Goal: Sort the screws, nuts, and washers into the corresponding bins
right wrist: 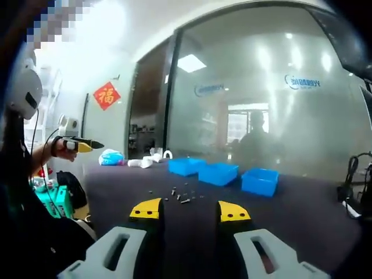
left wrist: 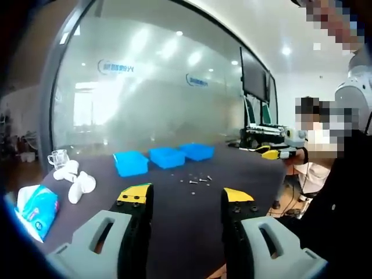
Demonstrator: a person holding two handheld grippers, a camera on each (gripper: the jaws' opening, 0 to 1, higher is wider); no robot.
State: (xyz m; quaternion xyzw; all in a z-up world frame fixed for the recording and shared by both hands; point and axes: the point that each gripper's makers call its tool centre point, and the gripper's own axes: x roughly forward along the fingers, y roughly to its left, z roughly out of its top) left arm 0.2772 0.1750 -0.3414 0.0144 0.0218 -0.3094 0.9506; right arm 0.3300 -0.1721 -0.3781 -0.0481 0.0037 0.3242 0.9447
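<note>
Left gripper view: left gripper wide, empty. Loose fasteners on the dark table, three blue bins at 12 o'clock beyond. Right gripper also wide, empty; fasteners ahead. Sorting looks unstarted; bin contents unreadable.

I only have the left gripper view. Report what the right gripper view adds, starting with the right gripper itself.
Observer: The right gripper is open and empty, jaws apart above the dark table.
Operator: Say what lies ahead of it.
Observer: The loose hardware lies just beyond its tips, nearer than the three blue bins.
Operator: Give me one more thing.
Observer: A red diamond sign hangs on the wall at that view's left.
</note>
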